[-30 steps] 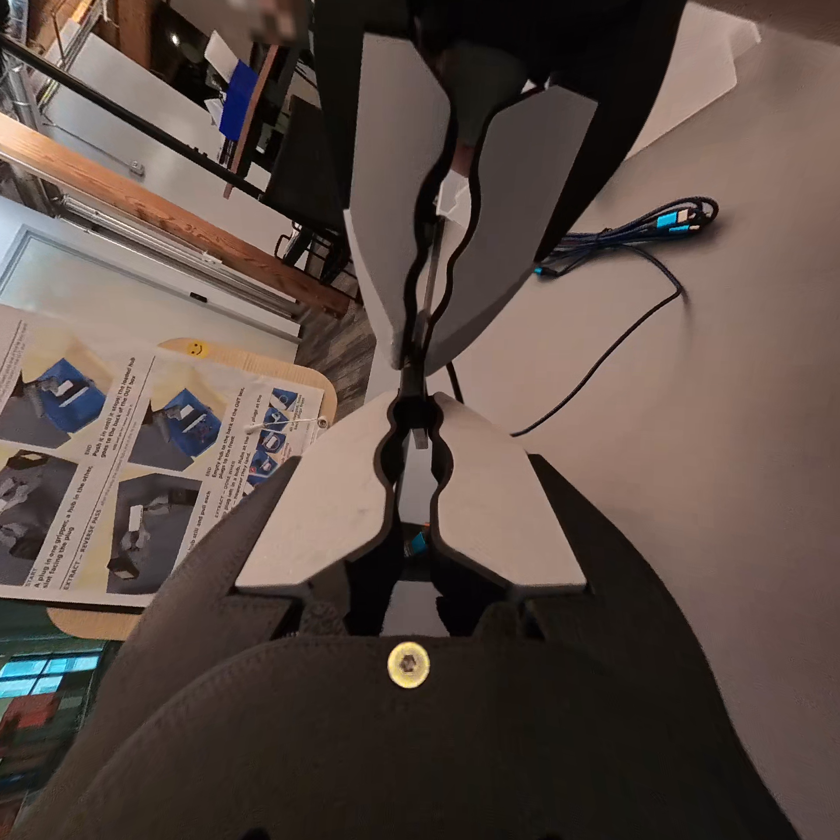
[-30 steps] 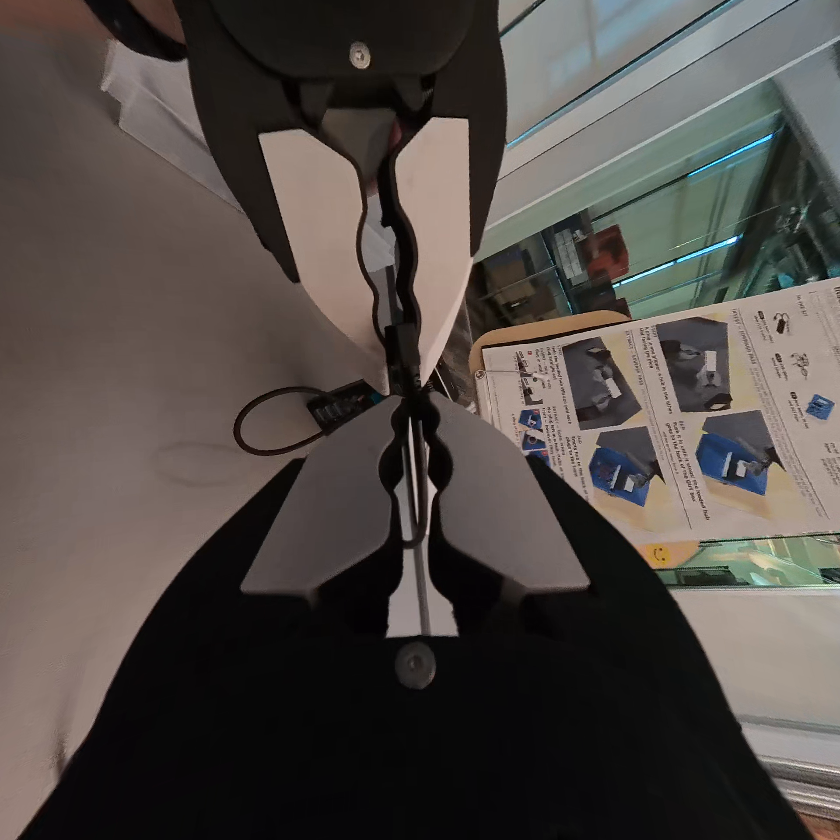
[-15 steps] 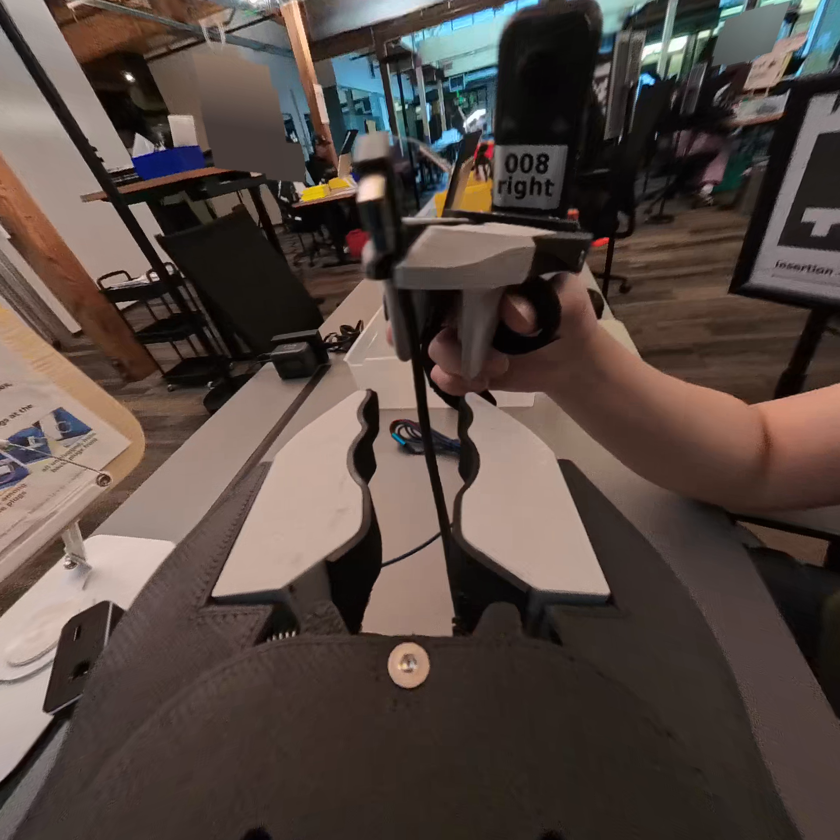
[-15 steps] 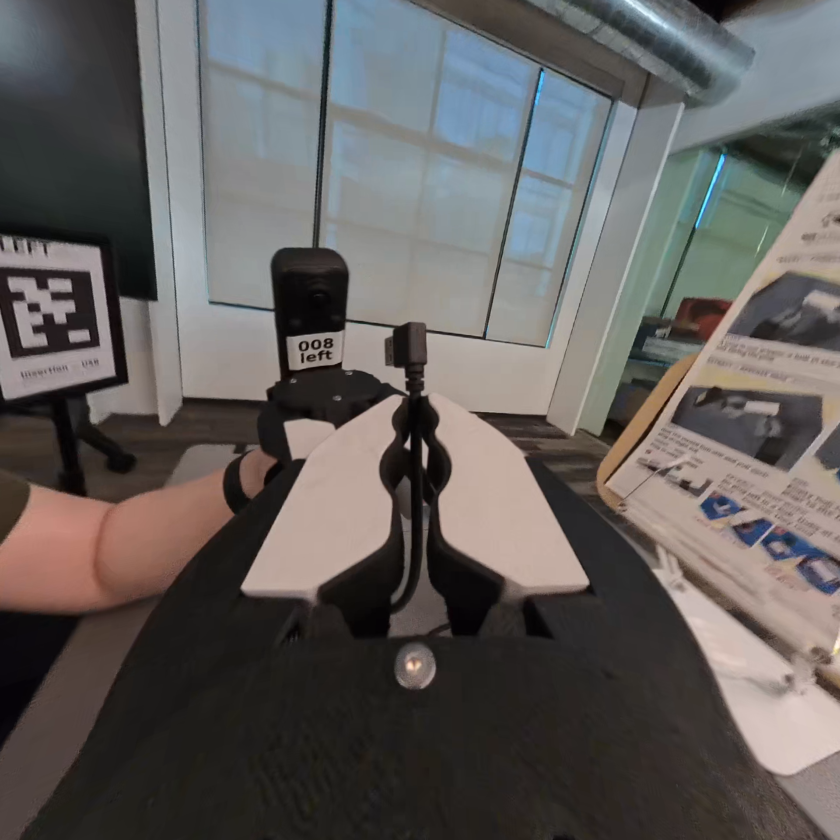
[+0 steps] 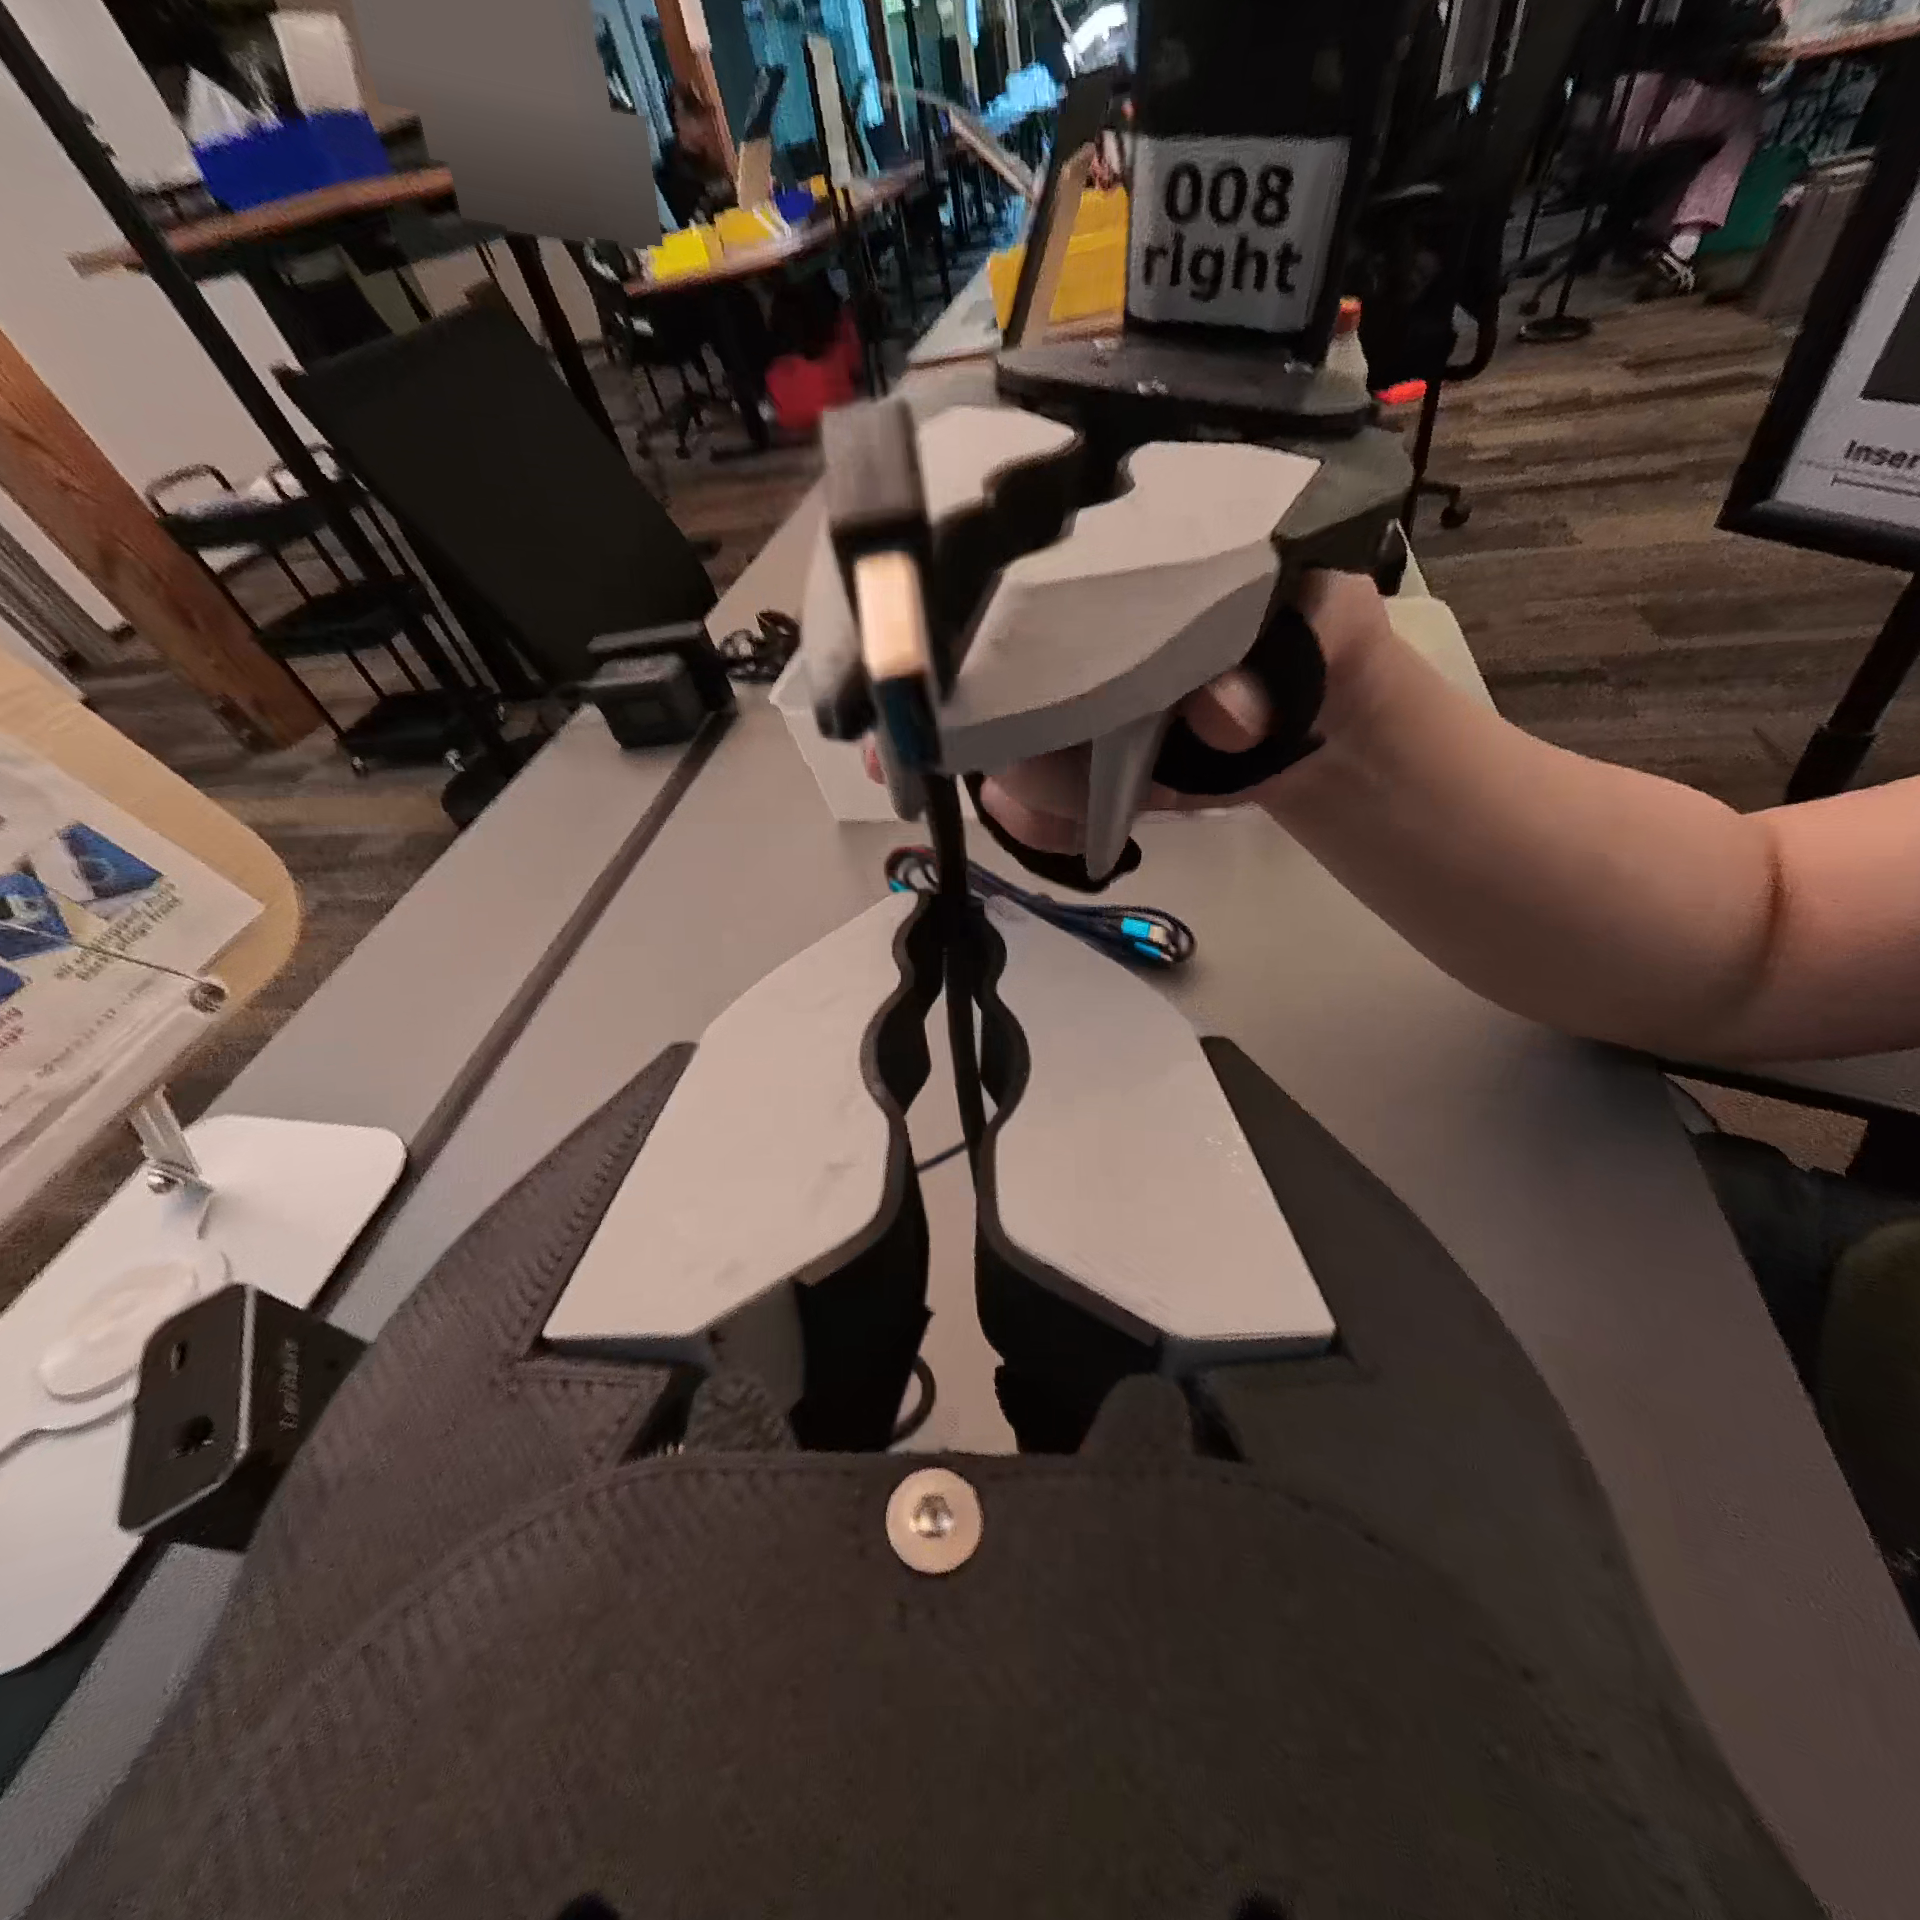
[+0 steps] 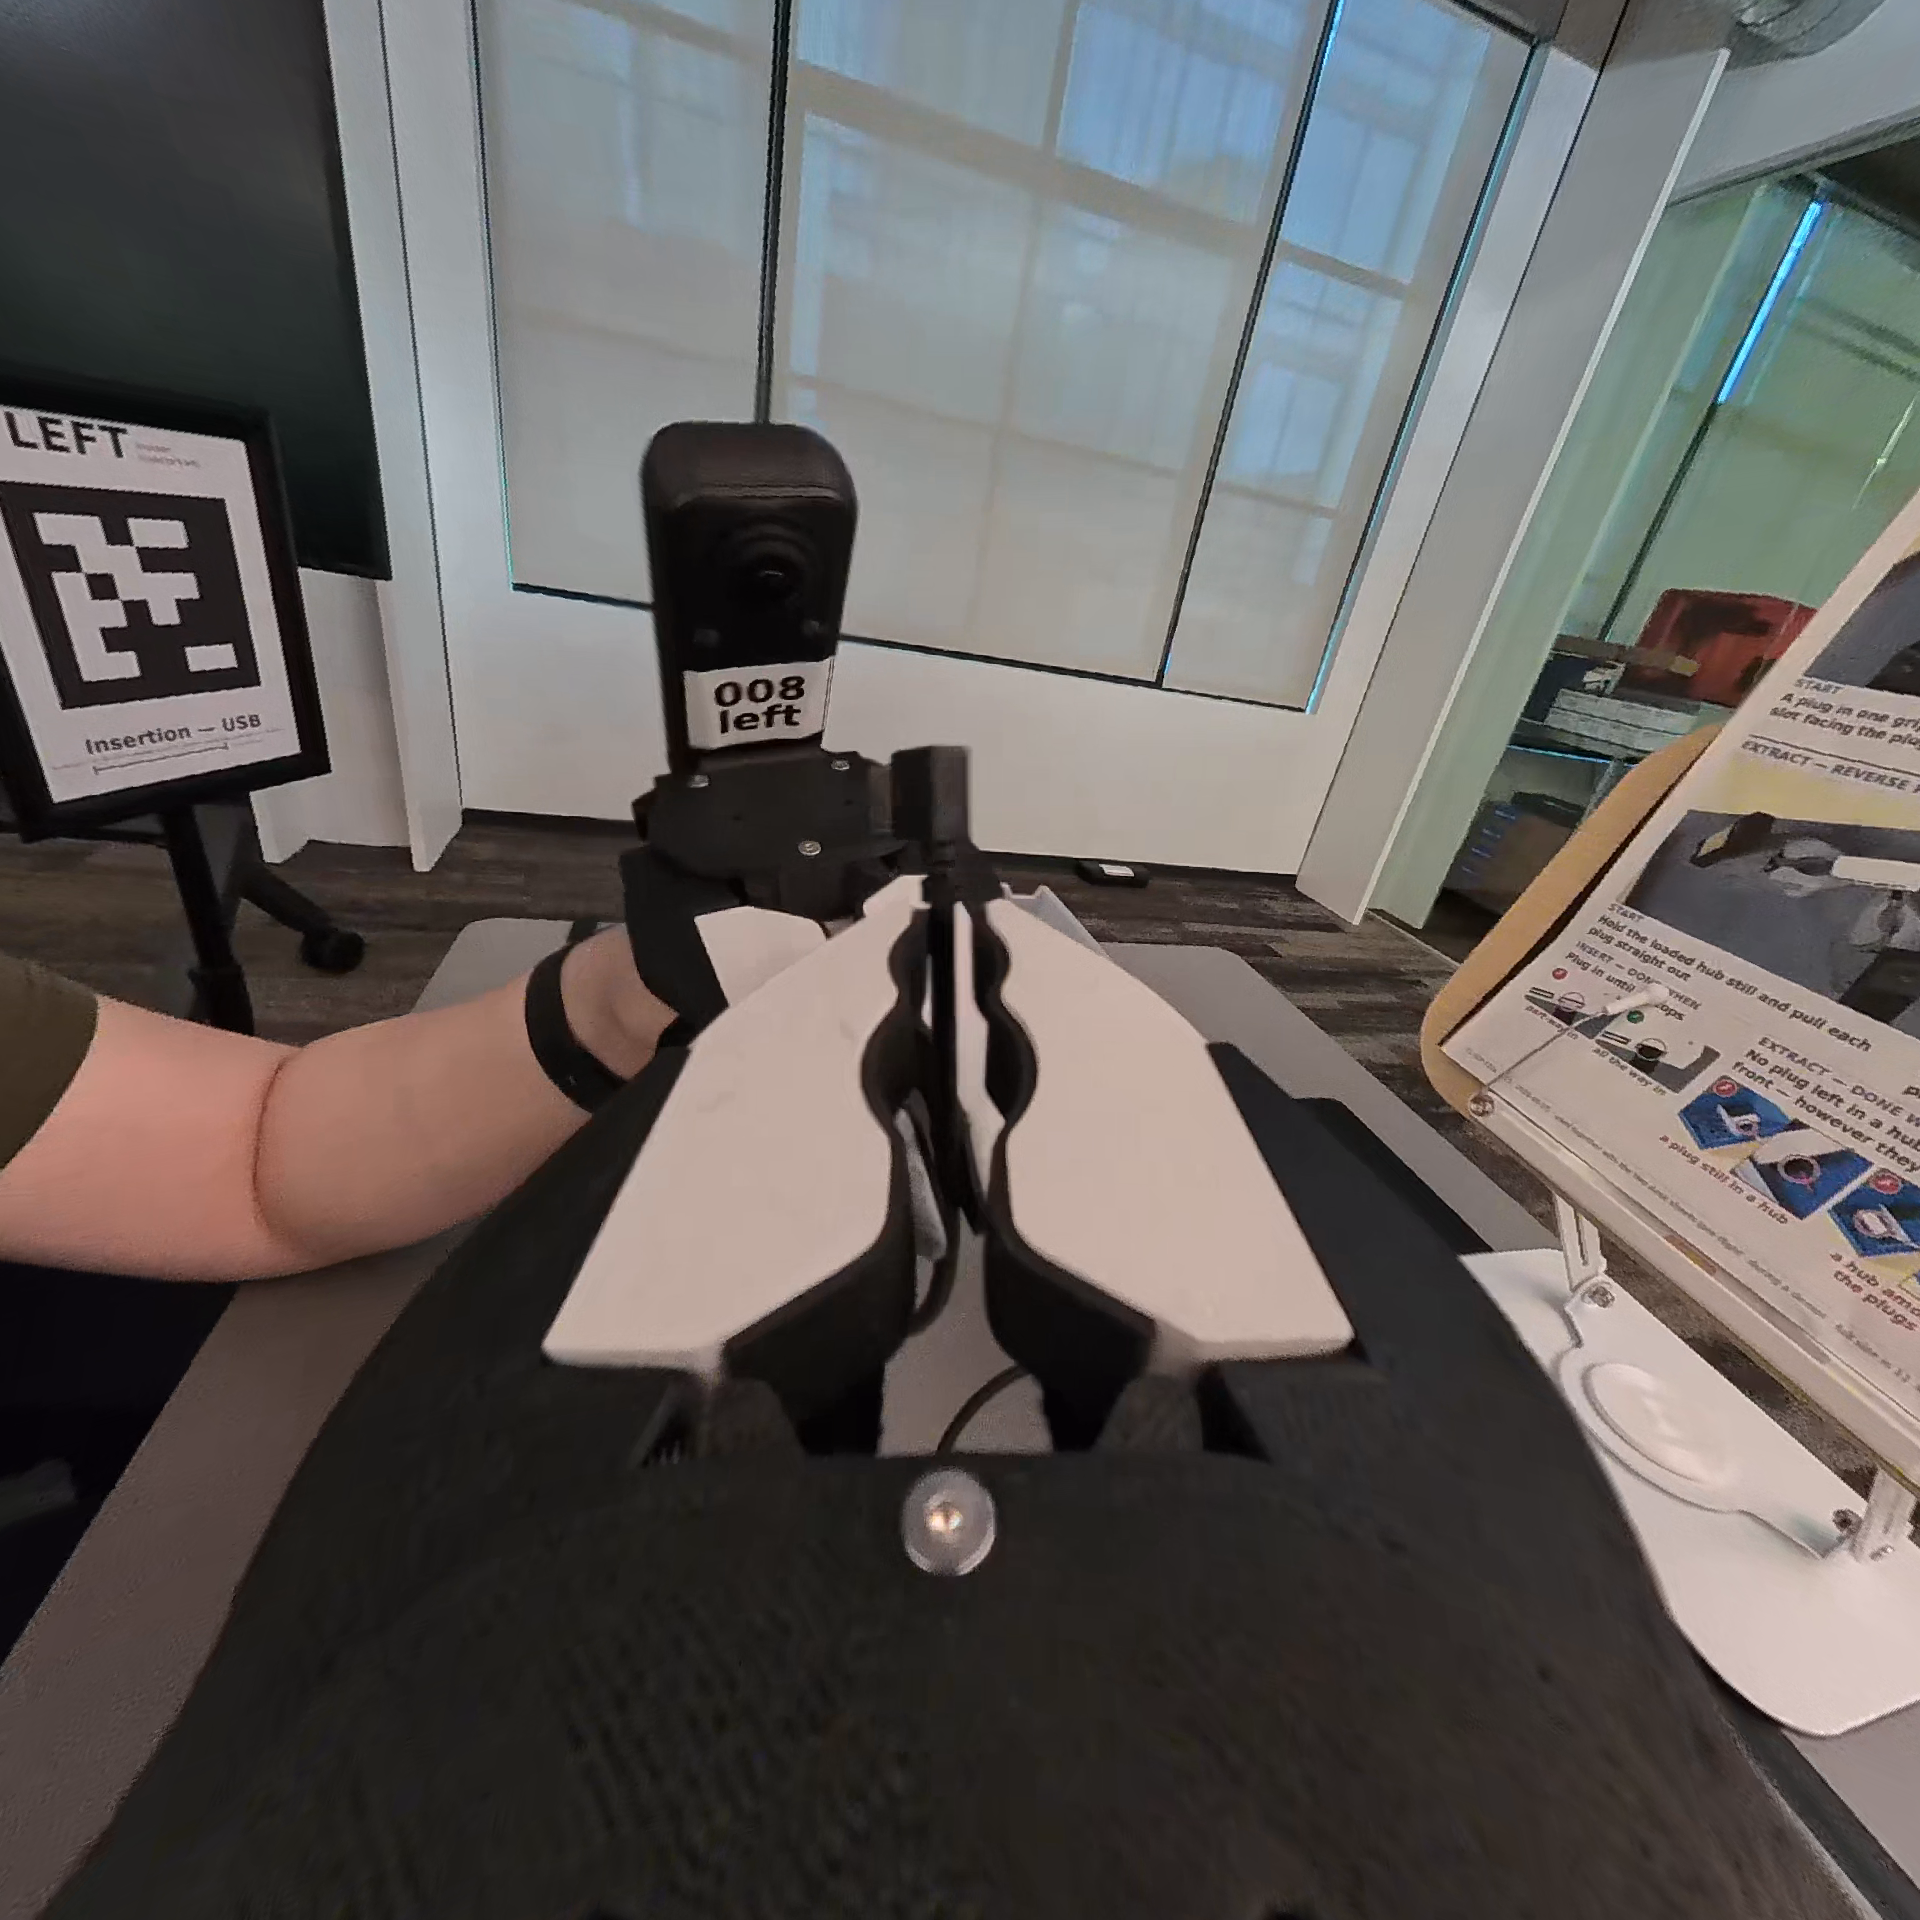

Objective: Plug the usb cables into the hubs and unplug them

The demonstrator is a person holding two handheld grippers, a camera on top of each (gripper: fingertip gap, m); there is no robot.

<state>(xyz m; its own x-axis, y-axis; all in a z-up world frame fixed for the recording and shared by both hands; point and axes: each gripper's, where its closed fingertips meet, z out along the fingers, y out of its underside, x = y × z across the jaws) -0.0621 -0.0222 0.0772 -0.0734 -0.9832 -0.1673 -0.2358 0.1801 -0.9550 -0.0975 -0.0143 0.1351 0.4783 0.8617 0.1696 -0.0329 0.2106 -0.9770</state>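
In the right wrist view my right gripper (image 6: 940, 899) is shut on a black USB cable just under its plug (image 6: 933, 795), which sticks up above the fingertips. In the left wrist view the same plug (image 5: 885, 592) faces me, with its metal end showing, at the tips of the right gripper (image 5: 904, 665). The black cable (image 5: 951, 831) hangs from the plug into my left gripper (image 5: 943, 920), whose fingertips are closed on it. A black hub (image 5: 197, 1423) lies at the lower left on a white stand base (image 5: 291, 1174).
A bundle of blue-tipped cables (image 5: 1101, 925) lies on the grey table (image 5: 582, 883) beyond my left fingers. A white box (image 5: 821, 758) and a black adapter (image 5: 655, 696) sit farther back. An instruction board (image 6: 1714, 987) stands to one side. A person's forearm (image 5: 1558, 914) holds the right gripper. The gap from one gripper's tips to the other's is roughly 6 centimetres. From either gripper's tips it is about 20 centimetres to the black hub (image 5: 197, 1423).
Both grippers swung up from pointing down at the table to level. The left gripper opened, then shut again on the cable below the plug. The right gripper kept hold of the cable.
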